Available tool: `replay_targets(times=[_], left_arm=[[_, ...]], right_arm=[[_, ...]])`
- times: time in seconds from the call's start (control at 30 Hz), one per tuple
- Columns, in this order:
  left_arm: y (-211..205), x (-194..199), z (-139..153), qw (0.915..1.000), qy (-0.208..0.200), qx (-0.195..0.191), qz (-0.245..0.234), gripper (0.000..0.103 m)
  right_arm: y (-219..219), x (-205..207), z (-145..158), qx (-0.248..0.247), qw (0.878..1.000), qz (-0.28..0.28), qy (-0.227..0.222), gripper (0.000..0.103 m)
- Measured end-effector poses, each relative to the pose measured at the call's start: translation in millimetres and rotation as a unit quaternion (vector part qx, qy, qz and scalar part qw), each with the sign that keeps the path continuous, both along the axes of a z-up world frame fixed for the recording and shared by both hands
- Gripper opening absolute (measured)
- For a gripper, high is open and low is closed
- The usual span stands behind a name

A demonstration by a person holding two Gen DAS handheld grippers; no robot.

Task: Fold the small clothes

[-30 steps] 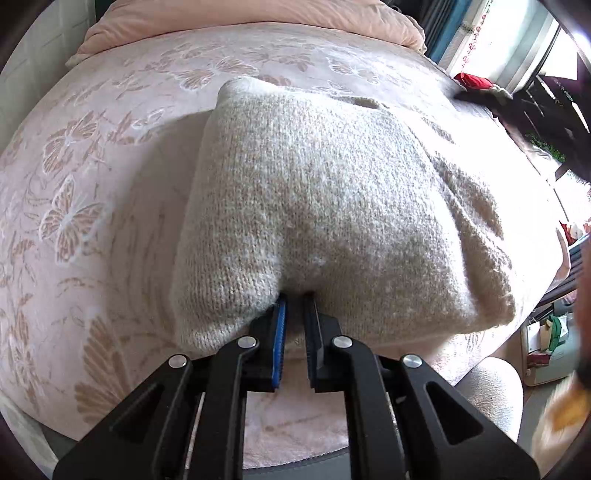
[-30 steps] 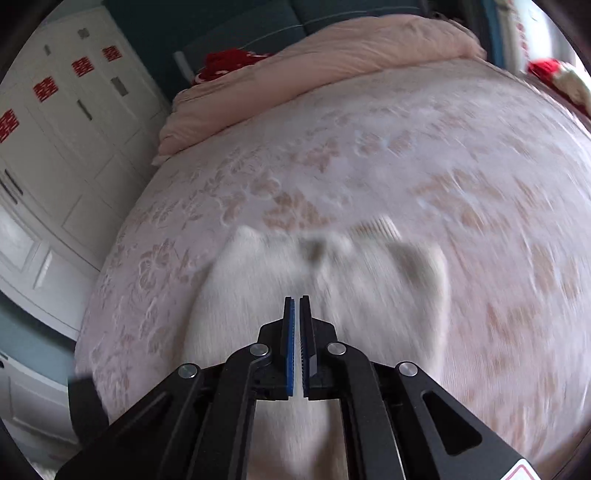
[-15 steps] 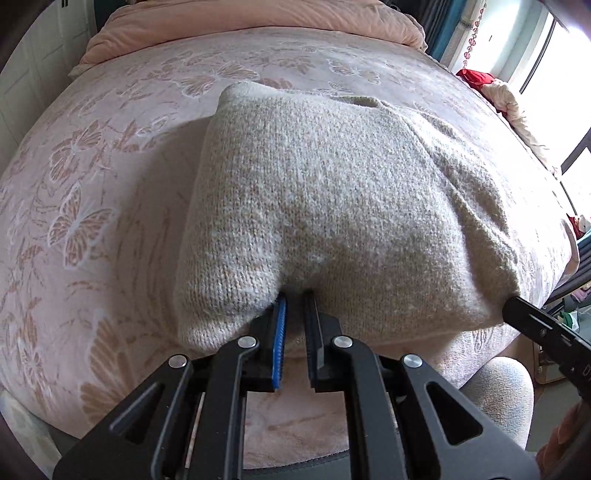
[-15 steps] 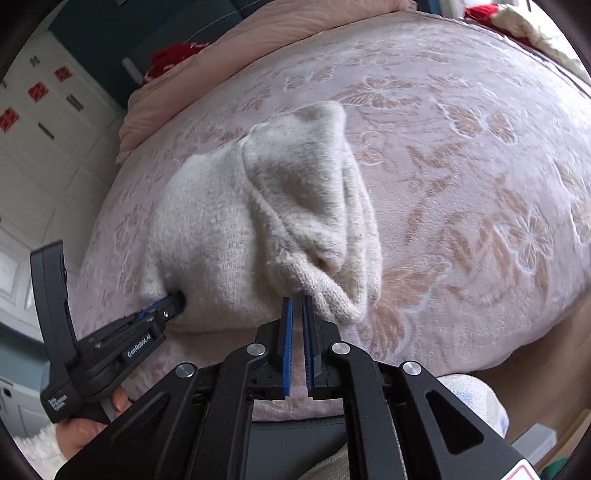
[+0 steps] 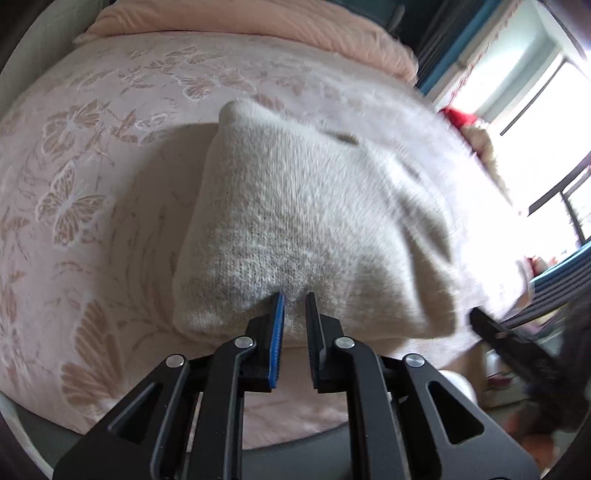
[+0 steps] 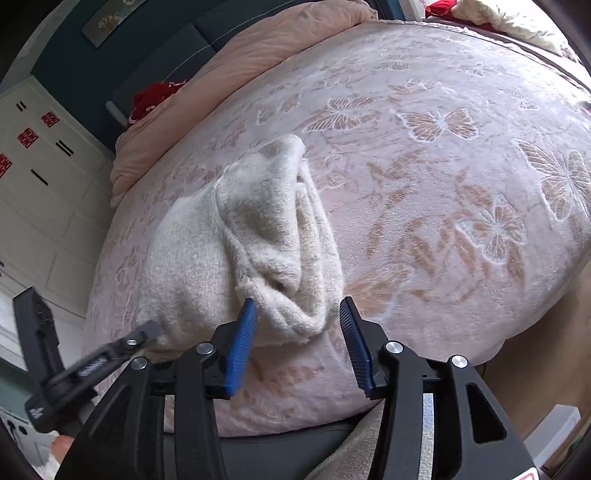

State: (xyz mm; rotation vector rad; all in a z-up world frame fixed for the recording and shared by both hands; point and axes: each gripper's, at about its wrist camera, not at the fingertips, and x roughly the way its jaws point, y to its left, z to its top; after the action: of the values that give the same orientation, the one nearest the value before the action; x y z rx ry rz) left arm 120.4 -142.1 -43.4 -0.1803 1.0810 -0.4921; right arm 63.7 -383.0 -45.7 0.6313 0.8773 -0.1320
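Nearest you, your right tongs [image 6: 297,308] stand wide, having just been opening, with the sweater's rolled hem between the pads but unpressed. Your left tongs [image 5: 293,297] have just been opening to a narrow gap at the near edge of the folded cream sweater [image 5: 303,229], no longer pinching it. The sweater lies on the butterfly-patterned bed [image 5: 74,192]; beyond, a pink quilt [image 5: 258,26].

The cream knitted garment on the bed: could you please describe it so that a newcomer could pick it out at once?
Start at the bed, covered by a pink blanket with a butterfly pattern. Near its front edge lies the folded knitted garment, just ahead of both hand-held grippers. Unlike the smooth peach duvet bunched at the far end, it is fuzzy, cream-grey and unpatterned.
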Motion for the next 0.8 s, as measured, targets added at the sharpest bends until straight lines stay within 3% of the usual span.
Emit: replay_targets(times=[0.1,0.17,0.2,0.23,0.27,0.33,0.43,0.5,0.57,0.6,0.63,0.7,0.77,0.8], left_arm=[[28.8,10.1,0.0,0.9981,0.023,-0.029,0.050,0.034],[36.9,21.3,-14.3,0.9956,0.057,-0.030,0.067,0.033],[39.3,25.9,-22.0,0.9942,0.072,-0.034,0.073,0.034],[40.0,28.1,-25.7,0.9935,0.078,-0.034,0.075,0.034],[38.7,28.8,-27.0,0.9934,0.078,-0.033,0.076,0.034],[34.0,26.6,-24.6,0.9948,0.070,-0.019,0.071,0.034],[22.3,21.3,-21.6,0.9973,0.056,-0.005,0.046,0.035],[18.1,20.6,-24.1,0.9977,0.050,0.012,0.044,0.035],[14.2,20.6,-28.8,0.9972,0.053,0.025,0.046,0.035],[13.3,20.9,-32.1,0.9969,0.059,0.025,0.045,0.035],[12.3,19.9,-32.2,0.9969,0.061,0.028,0.041,0.035],[14.5,15.3,-21.3,0.9980,0.045,0.026,0.035,0.033],[16.2,4.2,0.2,0.9994,0.022,0.014,0.021,0.033],[17.5,0.1,15.9,0.9998,0.013,-0.010,0.012,0.033]], right_arm=[[-1.3,7.5,-11.2,0.056,0.998,0.011,-0.004,0.048],[7.2,17.4,-18.6,0.069,0.998,0.015,-0.004,0.051],[13.1,23.7,-21.4,0.060,0.998,0.020,-0.006,0.047],[15.2,30.8,-23.4,0.052,0.998,0.026,-0.010,0.015],[13.1,37.7,-21.7,0.058,0.998,0.026,-0.014,0.013],[2.3,34.5,1.6,0.079,0.995,0.020,-0.061,0.011],[-2.4,20.6,54.0,0.008,0.992,0.022,-0.120,0.010],[-6.6,25.9,36.1,-0.007,0.996,0.032,-0.084,0.010],[-12.4,38.9,-32.0,-0.017,0.999,0.030,0.025,0.010],[-17.1,37.8,-56.0,0.009,0.999,0.023,0.042,0.010],[-27.2,30.3,-57.0,0.052,0.998,0.001,0.023,0.012],[-35.2,25.6,-34.5,0.069,0.998,-0.015,-0.001,0.015],[-35.7,22.8,-3.0,0.035,0.999,-0.027,-0.018,0.019],[-33.6,23.4,14.0,0.016,0.999,-0.021,-0.035,0.019]])
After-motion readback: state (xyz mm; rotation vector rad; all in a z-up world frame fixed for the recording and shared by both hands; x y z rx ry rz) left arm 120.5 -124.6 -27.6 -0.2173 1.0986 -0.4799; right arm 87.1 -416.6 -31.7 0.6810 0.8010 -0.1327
